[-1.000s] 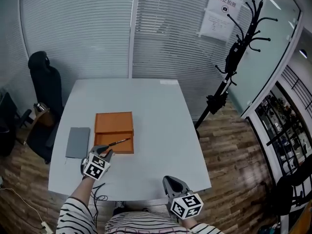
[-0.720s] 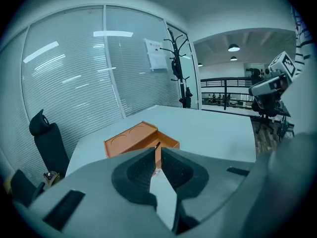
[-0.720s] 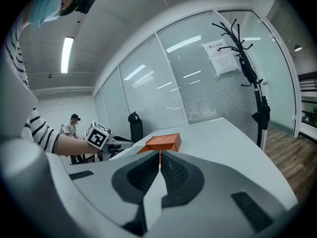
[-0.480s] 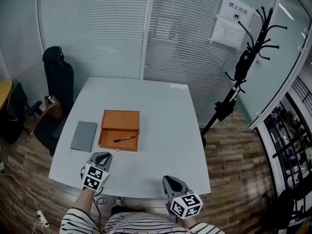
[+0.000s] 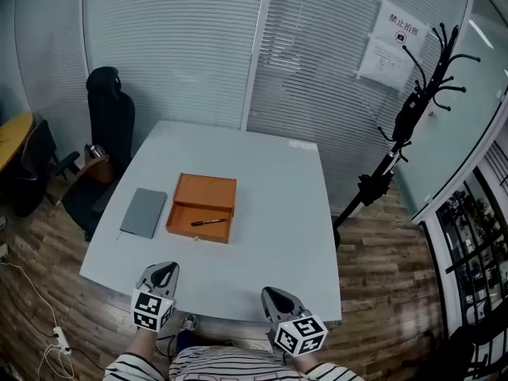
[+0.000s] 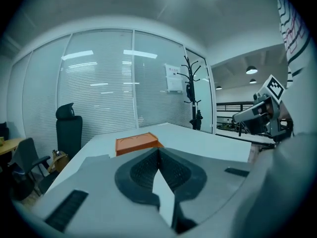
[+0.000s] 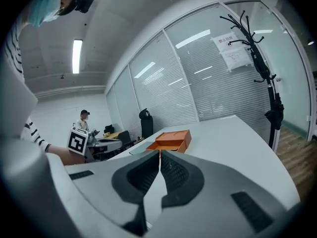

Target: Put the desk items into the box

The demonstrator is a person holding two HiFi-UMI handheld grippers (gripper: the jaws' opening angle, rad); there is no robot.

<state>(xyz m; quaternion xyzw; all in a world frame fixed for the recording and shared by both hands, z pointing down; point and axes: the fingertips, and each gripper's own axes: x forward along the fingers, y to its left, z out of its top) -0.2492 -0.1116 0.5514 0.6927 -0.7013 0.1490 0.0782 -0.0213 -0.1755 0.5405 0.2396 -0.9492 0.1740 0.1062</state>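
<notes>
Head view: 1 box [image 5: 205,193], 1 pen [image 5: 209,221], 1 notebook [image 5: 144,212]; 2 hand-held grippers [image 5: 163,269] [image 5: 271,294] clenched, left newly.

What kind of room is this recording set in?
Most likely an office meeting room: a white table stands among glass walls with blinds, with a black office chair and a coat stand beside it.

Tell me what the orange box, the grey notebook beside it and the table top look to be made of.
Orange box: probably card or leatherette, matte; flat even colour, thin straight walls.
Grey notebook: perhaps cloth or soft plastic cover, dull, no glare; too small to be sure.
Table top: smooth pale laminate or painted board, faint even sheen.
</notes>
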